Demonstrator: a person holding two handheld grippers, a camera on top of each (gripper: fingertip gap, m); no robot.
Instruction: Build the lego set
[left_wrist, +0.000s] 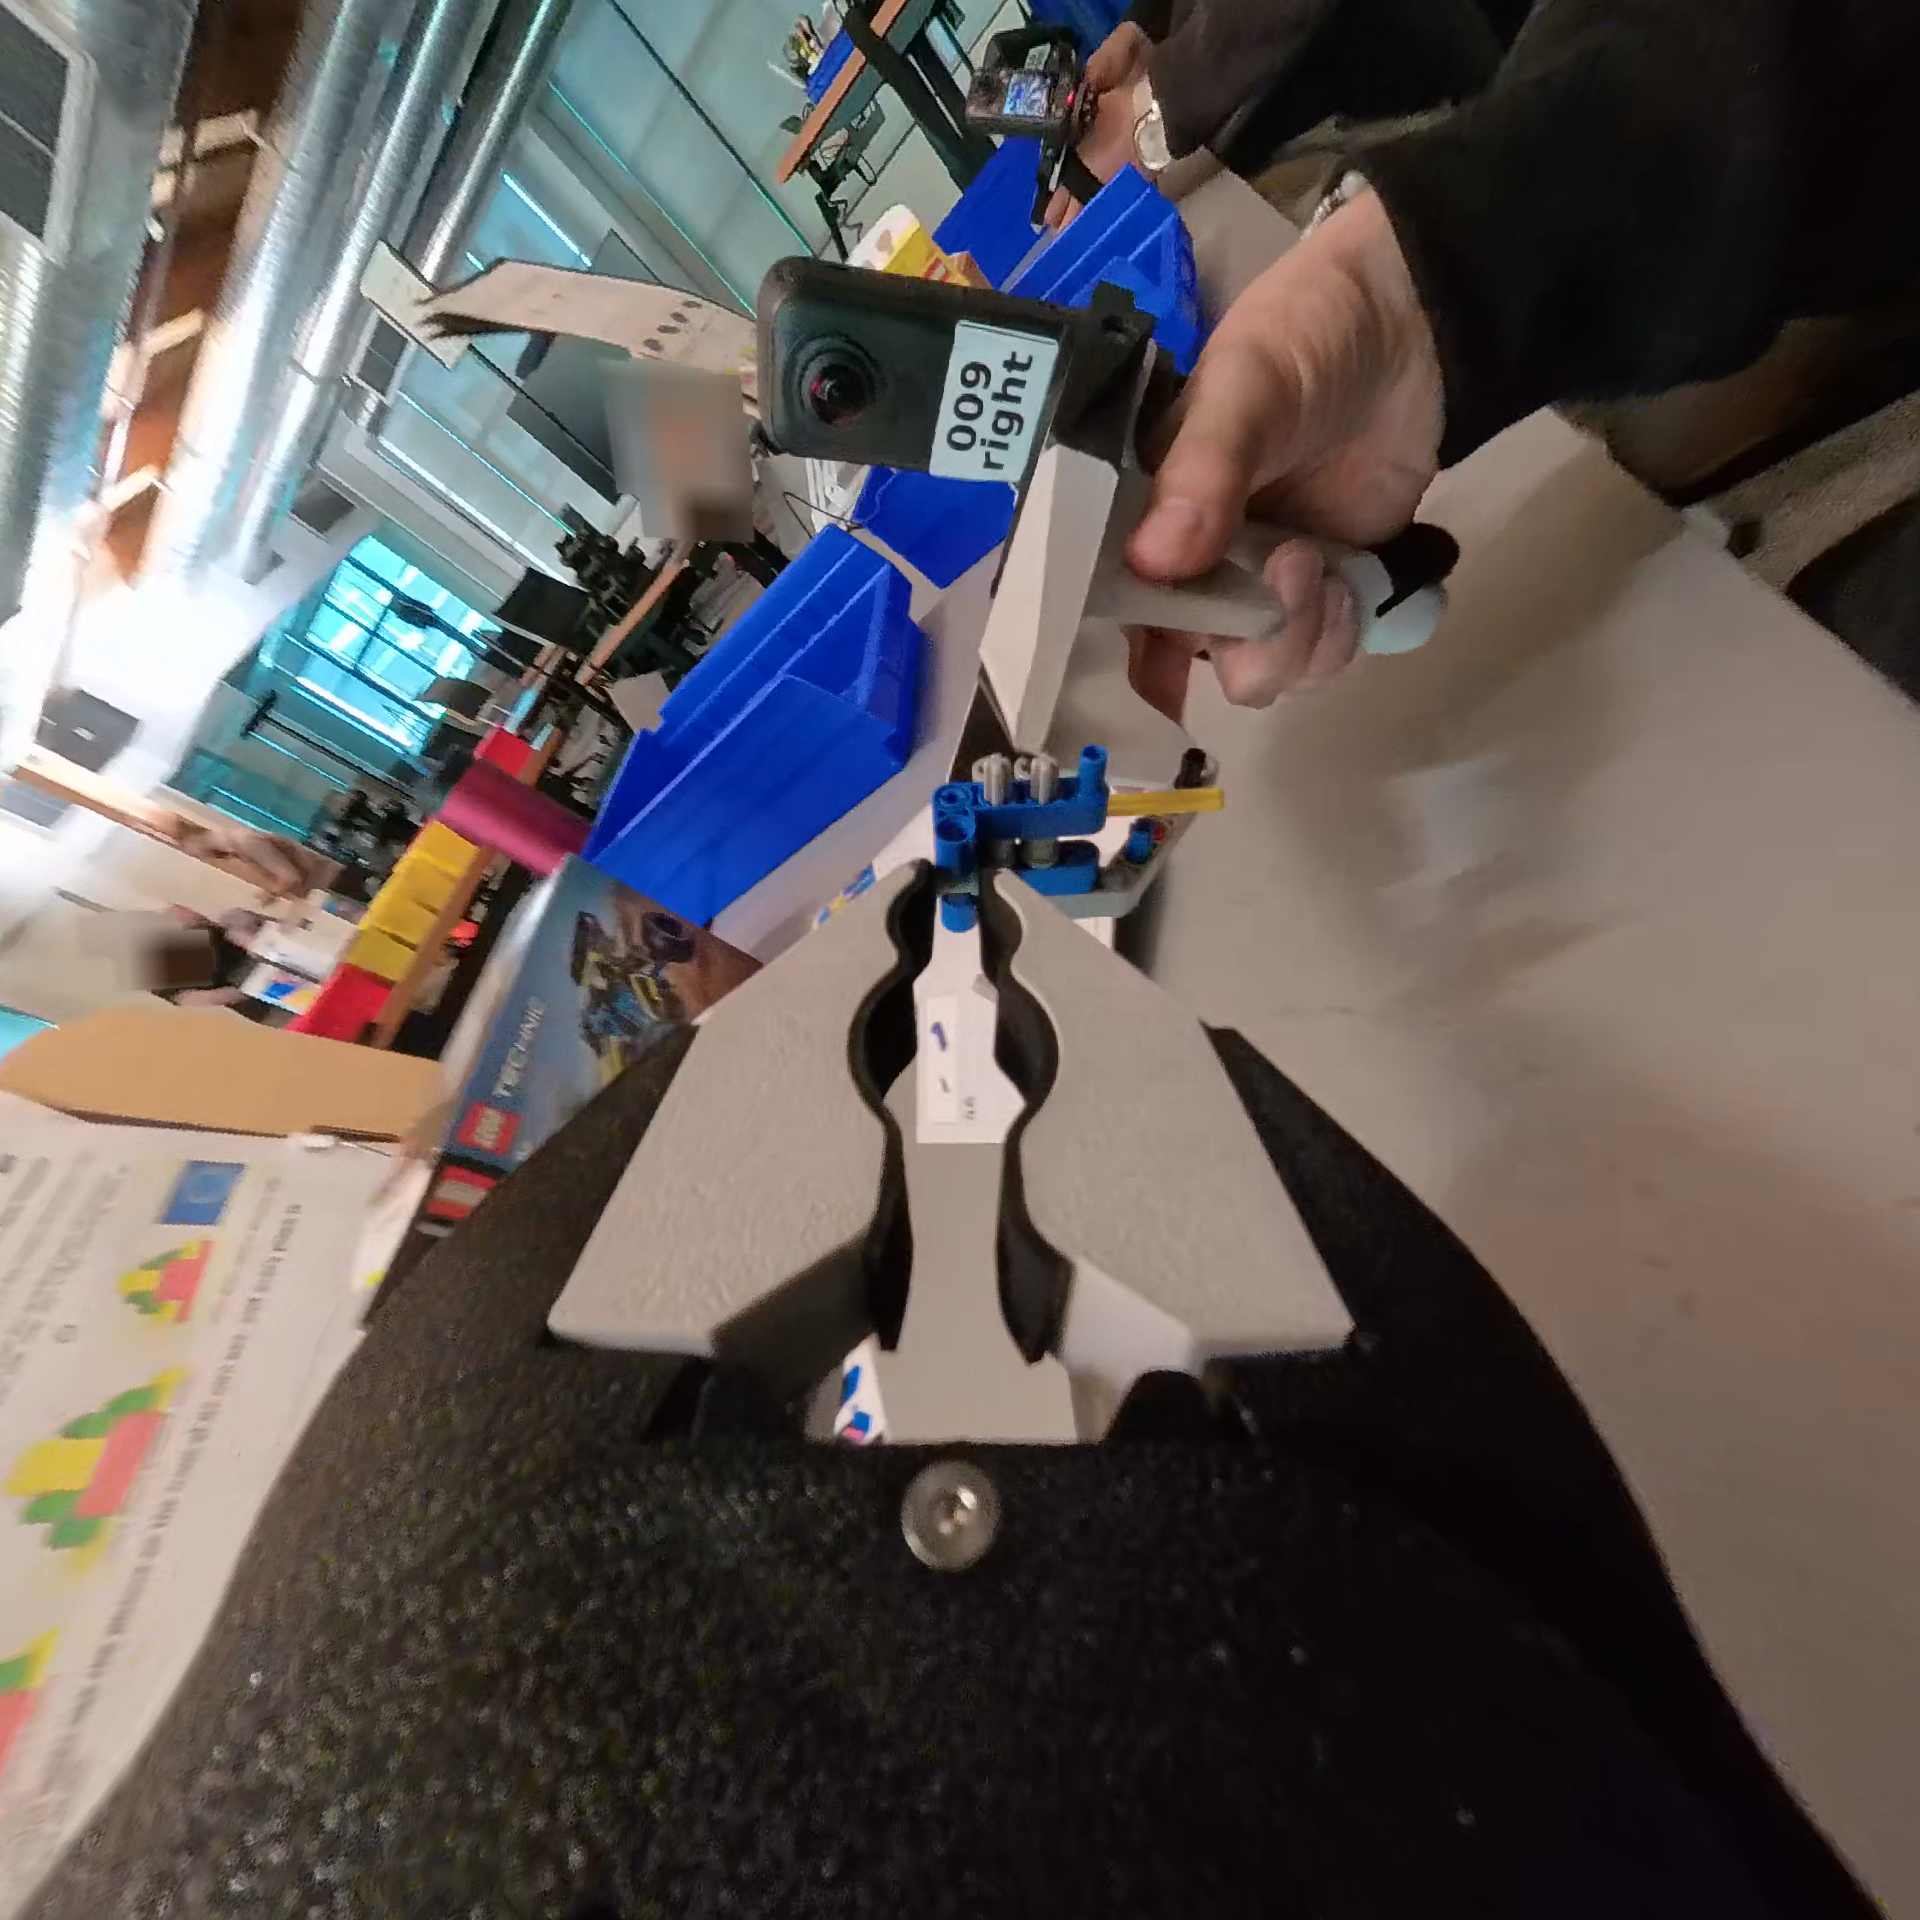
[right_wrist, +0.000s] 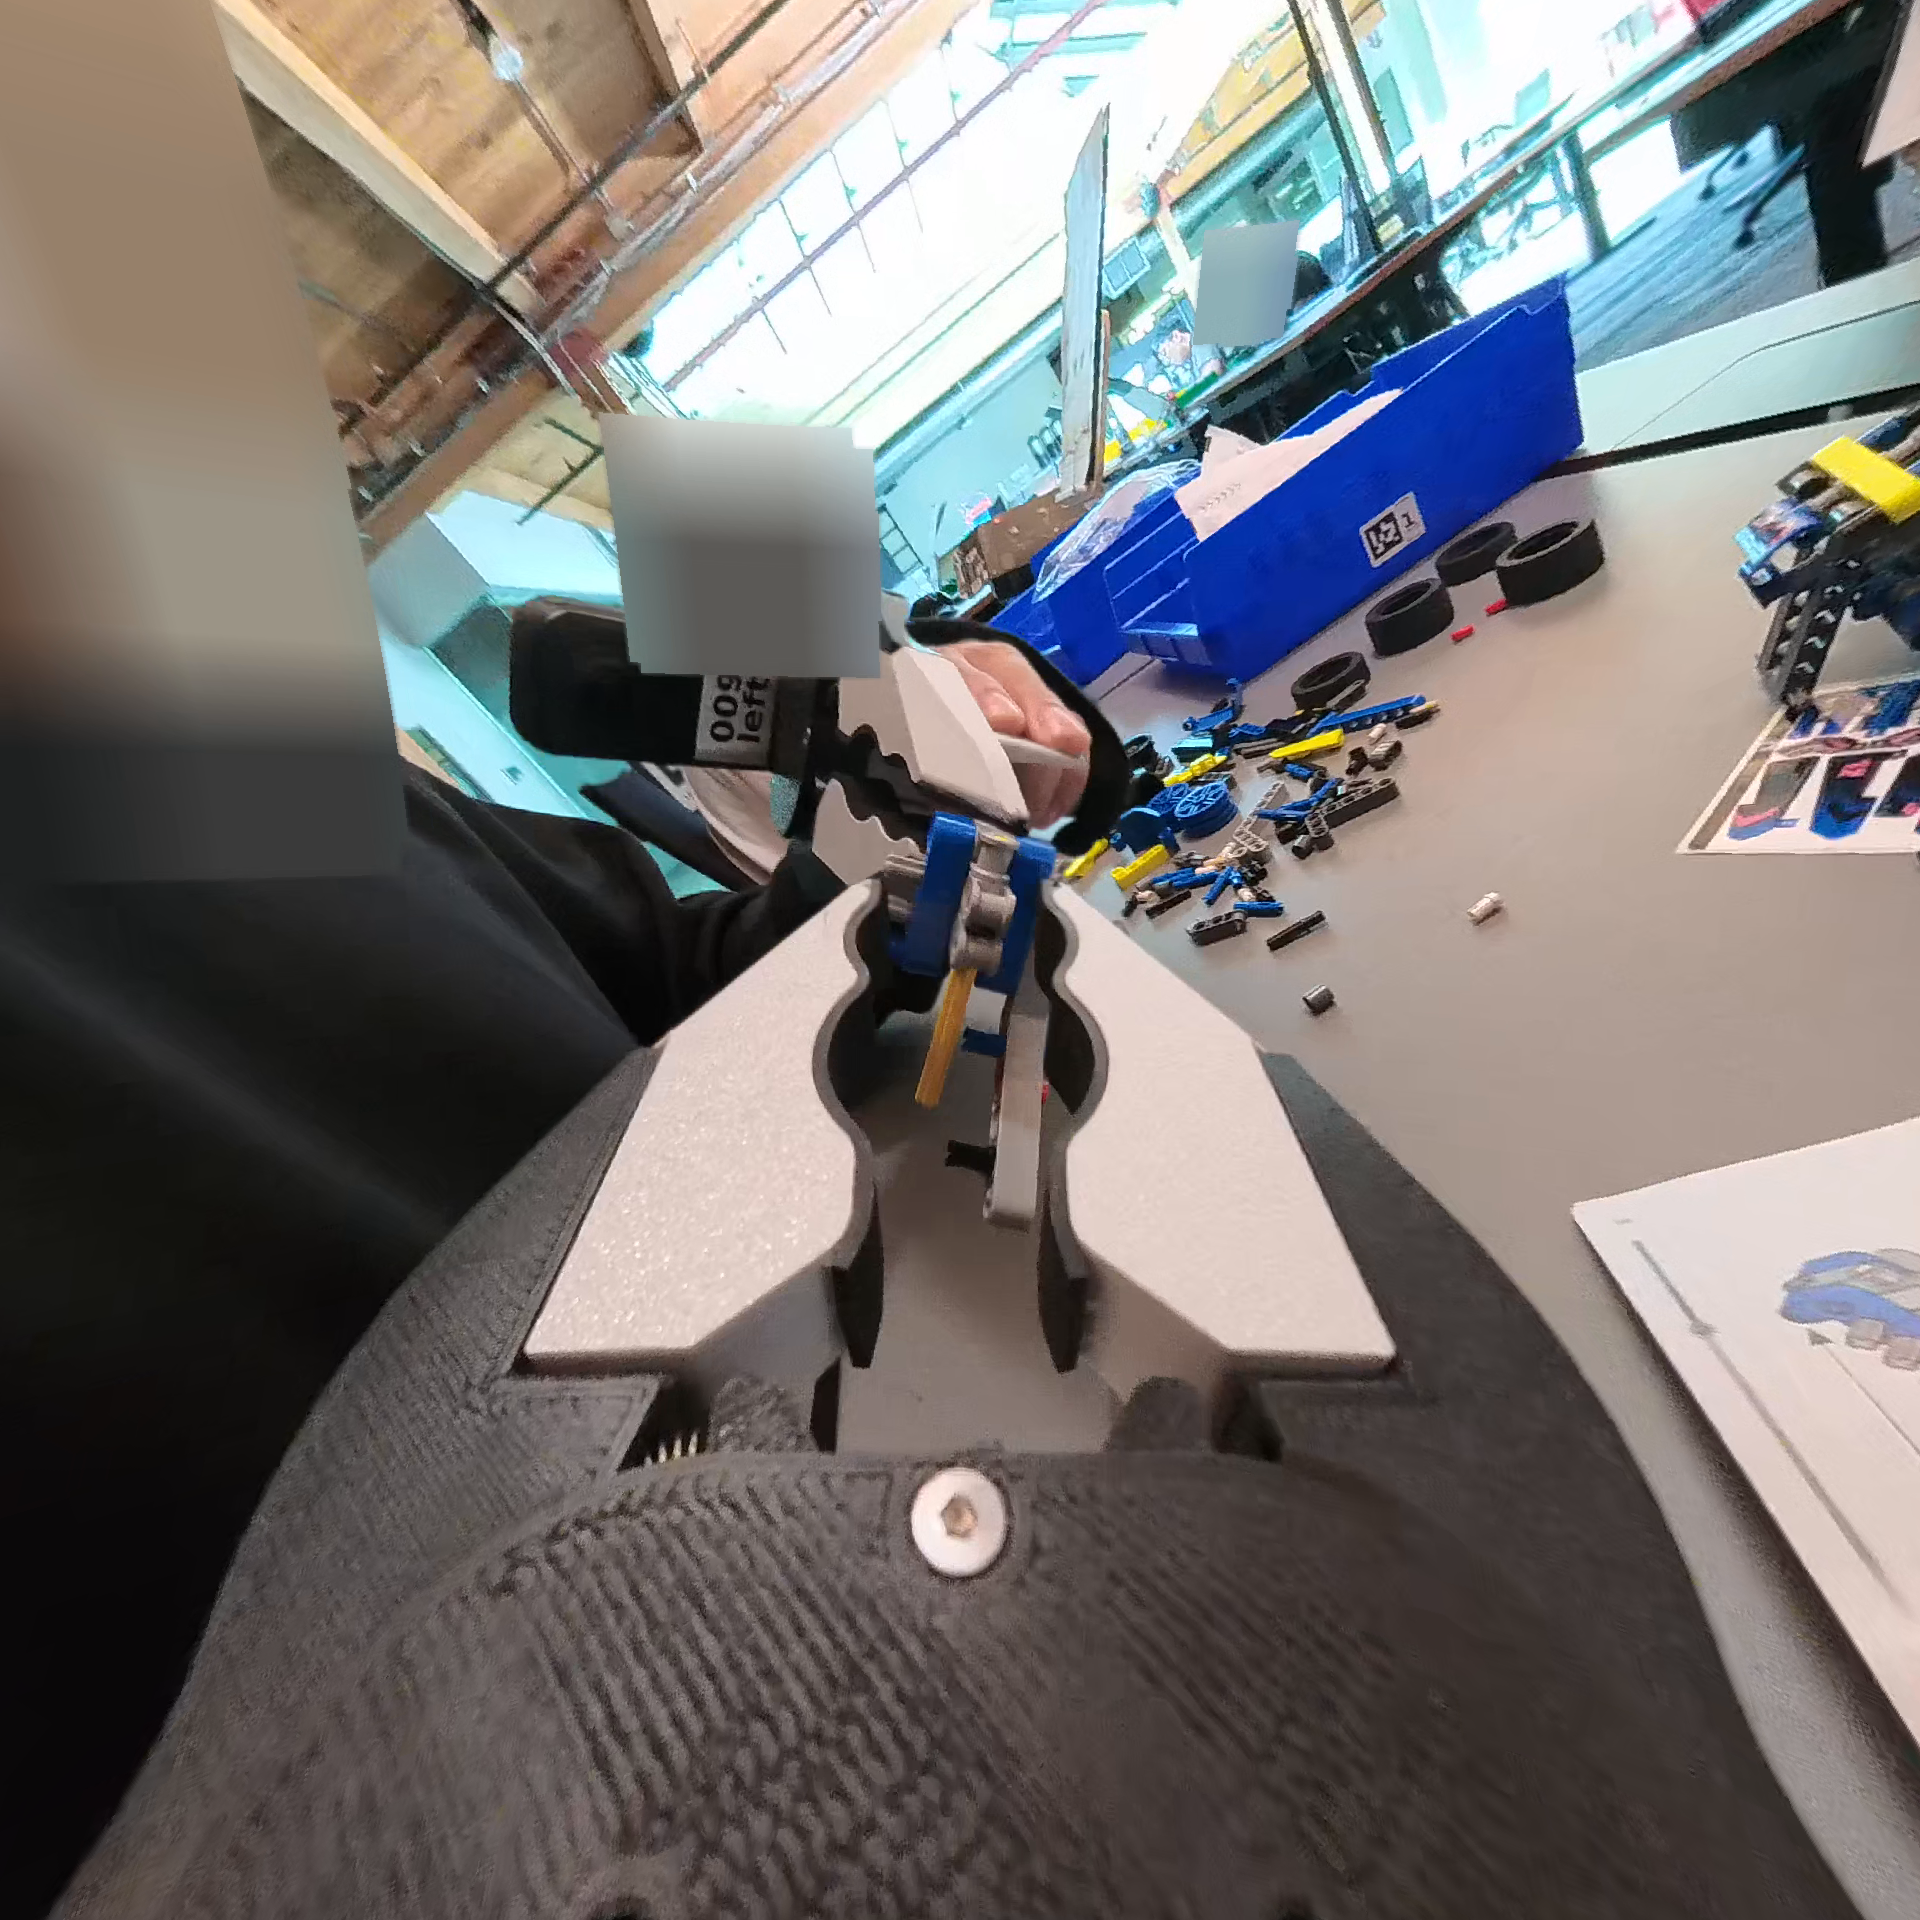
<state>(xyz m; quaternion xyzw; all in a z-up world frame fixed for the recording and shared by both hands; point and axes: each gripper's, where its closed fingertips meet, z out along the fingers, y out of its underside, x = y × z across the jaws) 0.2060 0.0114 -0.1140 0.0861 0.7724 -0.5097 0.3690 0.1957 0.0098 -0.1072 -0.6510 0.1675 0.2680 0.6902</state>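
Both tongs meet on one thing: the small blue-and-grey beam-and-pin lego subassembly (left_wrist: 1023, 831), held up off the grey worktop (right_wrist: 1455, 1039). Left tongs (left_wrist: 958, 896) pinch its blue end; right tongs (right_wrist: 961, 914) clamp narrow (yellow axle (right_wrist: 945, 1034) trailing back between them).

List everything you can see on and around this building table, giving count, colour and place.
Lego assembly: one, blue and grey with yellow axle, between both grippers.
Loose pieces: many, mixed colours, scattered on table.
Bins: several, blue, far edge.
Tyres: at least four, black, beside them.
Partly built model: one, blue and yellow, far right.
Printed sheets: two, right side.
Set box: one, colourful, left.
Left gripper, right gripper: grey fingers, shut on assembly.
Hands: two, on handles.
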